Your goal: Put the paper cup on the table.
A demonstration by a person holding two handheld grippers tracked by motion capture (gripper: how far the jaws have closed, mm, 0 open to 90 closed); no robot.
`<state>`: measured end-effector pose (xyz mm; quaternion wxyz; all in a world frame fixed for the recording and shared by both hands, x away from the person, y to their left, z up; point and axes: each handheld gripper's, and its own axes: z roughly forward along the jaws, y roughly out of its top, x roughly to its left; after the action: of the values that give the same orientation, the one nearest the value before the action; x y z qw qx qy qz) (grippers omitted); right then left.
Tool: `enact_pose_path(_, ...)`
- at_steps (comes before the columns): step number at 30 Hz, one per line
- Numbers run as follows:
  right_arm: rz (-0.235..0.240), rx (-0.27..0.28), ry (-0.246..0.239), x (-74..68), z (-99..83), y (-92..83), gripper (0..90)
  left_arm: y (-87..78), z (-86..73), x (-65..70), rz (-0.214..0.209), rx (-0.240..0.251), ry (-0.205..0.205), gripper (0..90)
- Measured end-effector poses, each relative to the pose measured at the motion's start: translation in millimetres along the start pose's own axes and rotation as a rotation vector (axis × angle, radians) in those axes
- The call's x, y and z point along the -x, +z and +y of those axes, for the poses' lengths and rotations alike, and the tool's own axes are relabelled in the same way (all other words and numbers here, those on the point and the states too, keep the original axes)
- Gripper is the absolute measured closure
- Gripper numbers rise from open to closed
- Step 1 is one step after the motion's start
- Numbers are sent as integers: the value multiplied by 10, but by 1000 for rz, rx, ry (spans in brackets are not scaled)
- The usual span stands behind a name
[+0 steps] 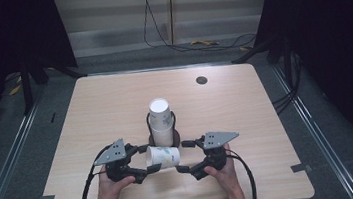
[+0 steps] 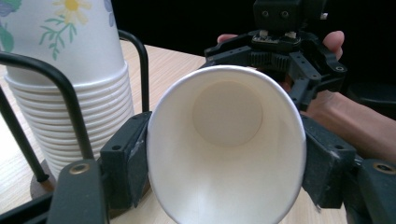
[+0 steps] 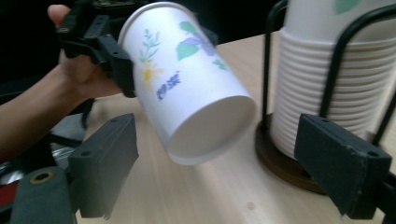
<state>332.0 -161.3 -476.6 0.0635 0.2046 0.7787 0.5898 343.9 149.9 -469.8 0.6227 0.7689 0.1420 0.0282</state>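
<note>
A wire holder [image 1: 174,125] on the table [image 1: 247,121] carries a stack of cups [image 1: 160,119]. The left tool [image 1: 143,159] grasps a sideways, empty floral cup [image 1: 163,156] beside it; the right tool [image 1: 185,156] is released, jaws wide, facing the cup's base.

You see the bench [image 1: 115,111] evenly lit from above in the high view, with a pale glare band along its far edge and darkness on both sides beyond it. Shadows under the cup stack [image 1: 161,124] are short and soft. In the left gripper view the held cup [image 2: 226,140] is bright white inside, its near rim soft and out of focus. In the right gripper view the nearest black fingers [image 3: 343,163] blur, and the background behind the cup is nearly black.
</note>
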Motion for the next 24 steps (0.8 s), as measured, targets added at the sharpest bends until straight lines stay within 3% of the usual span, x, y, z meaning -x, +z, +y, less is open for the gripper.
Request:
enact_pose_path(3, -38, 25, 7, 7, -24, -62, 129, -29, 10, 4, 7, 1, 5, 277)
enact_pose_path(6, -120, 45, -8, -6, -59, -130, 129, -54, 12, -16, 14, 3, -1, 277)
enact_pose_path(10, -182, 69, 0, -6, -102, -217, 128, -84, 7, -36, 33, -16, -2, 276)
enact_pose_path(15, -310, 100, 16, -7, -154, -305, 128, -149, 11, -45, 54, -35, 1, 275)
enact_pose_path(20, -469, 140, 33, -14, -189, -359, 127, -237, -5, -75, 78, -59, -2, 273)
enact_pose_path(24, -512, 162, 51, 7, -194, -408, 127, -323, -21, -97, 108, -69, -9, 272)
